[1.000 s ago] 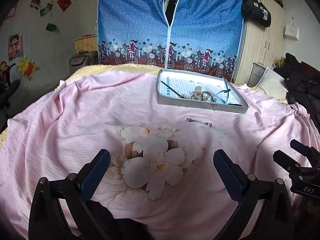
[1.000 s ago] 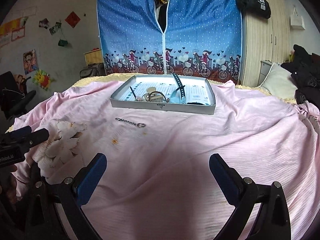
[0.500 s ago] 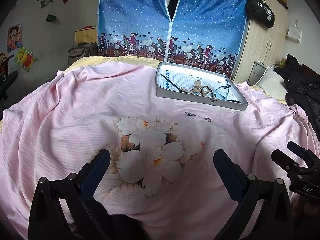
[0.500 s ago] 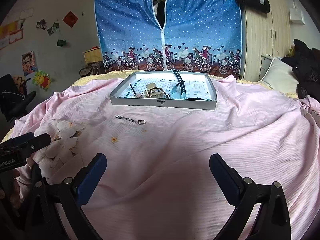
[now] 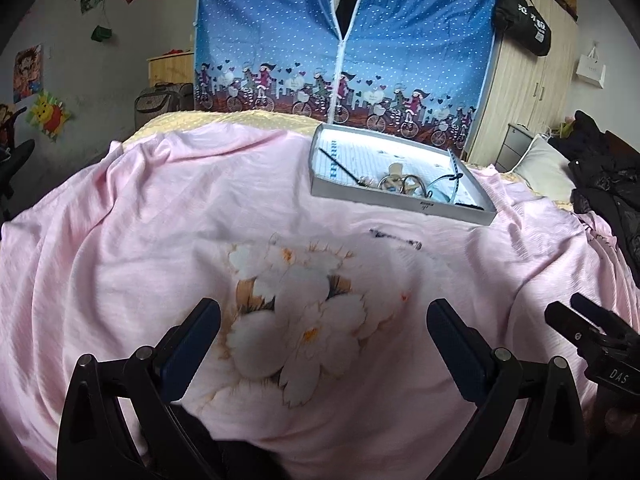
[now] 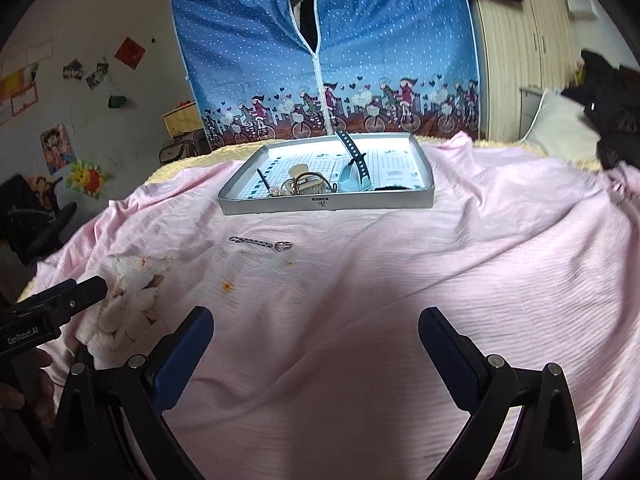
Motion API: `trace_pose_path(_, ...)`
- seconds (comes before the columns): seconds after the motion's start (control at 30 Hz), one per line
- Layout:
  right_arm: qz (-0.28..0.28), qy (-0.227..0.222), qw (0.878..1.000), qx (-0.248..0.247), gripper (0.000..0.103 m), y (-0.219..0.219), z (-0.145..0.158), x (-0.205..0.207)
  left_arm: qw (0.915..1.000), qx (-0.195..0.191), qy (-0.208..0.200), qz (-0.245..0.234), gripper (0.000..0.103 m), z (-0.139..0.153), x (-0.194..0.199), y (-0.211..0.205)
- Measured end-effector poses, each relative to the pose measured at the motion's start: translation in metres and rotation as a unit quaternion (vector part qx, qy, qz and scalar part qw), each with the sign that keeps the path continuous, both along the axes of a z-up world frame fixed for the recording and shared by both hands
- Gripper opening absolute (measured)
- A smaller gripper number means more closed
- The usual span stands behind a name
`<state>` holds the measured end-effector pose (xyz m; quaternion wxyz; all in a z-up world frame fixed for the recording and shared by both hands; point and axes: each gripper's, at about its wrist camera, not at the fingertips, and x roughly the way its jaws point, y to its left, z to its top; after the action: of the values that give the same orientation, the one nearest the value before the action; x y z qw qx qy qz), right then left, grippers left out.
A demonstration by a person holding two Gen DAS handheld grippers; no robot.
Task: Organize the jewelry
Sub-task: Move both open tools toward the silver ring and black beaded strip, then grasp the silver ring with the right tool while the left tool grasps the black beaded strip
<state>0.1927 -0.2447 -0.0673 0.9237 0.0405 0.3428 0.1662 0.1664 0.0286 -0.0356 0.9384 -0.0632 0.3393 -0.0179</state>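
Slim chain bracelet [image 6: 251, 241] on crinkled pink sheet [image 6: 400, 272]

Left tongs [image 5: 323, 338] spread wide, blue-padded fingers [image 5: 192, 346] far apart, nothing between them. Held low over the bed, pointing forward. Black frame arms at both bottom corners of own view. Also seen at left edge of right view as black body tip [image 6: 60, 300], with part of a hand [image 6: 24, 380] beneath it, blurred.

Right tongs [image 6: 315, 338] likewise spread wide, blue fingers [image 6: 182, 354] far apart, empty. Held low, pointing forward. Tip seen at right edge of left view [image 5: 592, 332], beside the left tongs, apart, not touching.
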Motion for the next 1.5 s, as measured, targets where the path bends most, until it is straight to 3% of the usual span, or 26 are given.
trace_pose_path(0.13,0.007,0.016,1.000,0.013,0.103,-0.006,-0.001,0.020,0.9998,0.009,-0.002,-0.020,0.101,0.003,0.016,0.000)
trace_pose_path(0.4,0.008,0.030,0.999,0.040,0.103,-0.027,-0.002,0.064,0.9939,0.029,0.046,-0.096,0.101,-0.010,0.066,-0.006)
trace_pose_path(0.53,0.034,0.020,0.999,0.028,0.103,-0.022,-0.004,0.084,0.9911,0.032,0.065,-0.112,0.101,-0.018,0.095,-0.006)
trace_pose_path(0.63,0.055,0.024,0.998,0.030,0.091,-0.015,-0.013,0.099,0.9898,0.029,0.072,-0.119,0.101,-0.023,0.117,-0.006)
trace_pose_path(0.77,0.079,0.042,0.996,0.031,0.065,-0.002,-0.029,0.115,0.9873,0.015,0.080,-0.137,0.100,-0.031,0.143,-0.005)
trace_pose_path(0.83,0.090,0.049,0.994,0.025,0.055,0.005,-0.035,0.122,0.9847,0.014,0.083,-0.152,0.093,-0.036,0.155,-0.007)
trace_pose_path(0.9,0.098,0.056,0.993,0.026,0.054,0.010,-0.042,0.130,0.9815,0.022,0.092,-0.167,0.072,-0.042,0.164,-0.011)
trace_pose_path(1.0,0.109,0.072,0.991,0.043,0.044,0.016,-0.050,0.142,0.9757,0.031,0.102,-0.191,0.059,-0.052,0.178,-0.016)
trace_pose_path(1.23,0.115,0.096,0.986,0.069,0.032,0.020,-0.062,0.160,0.9590,0.023,0.110,-0.260,0.055,-0.068,0.196,-0.031)
trace_pose_path(1.37,0.114,0.107,0.985,0.073,0.032,0.019,-0.066,0.162,0.9508,0.022,0.134,-0.278,0.032,-0.078,0.206,-0.039)
trace_pose_path(1.5,0.123,0.104,0.985,0.066,0.032,0.024,-0.065,0.161,0.9493,0.004,0.134,-0.284,0.026,-0.080,0.205,-0.036)
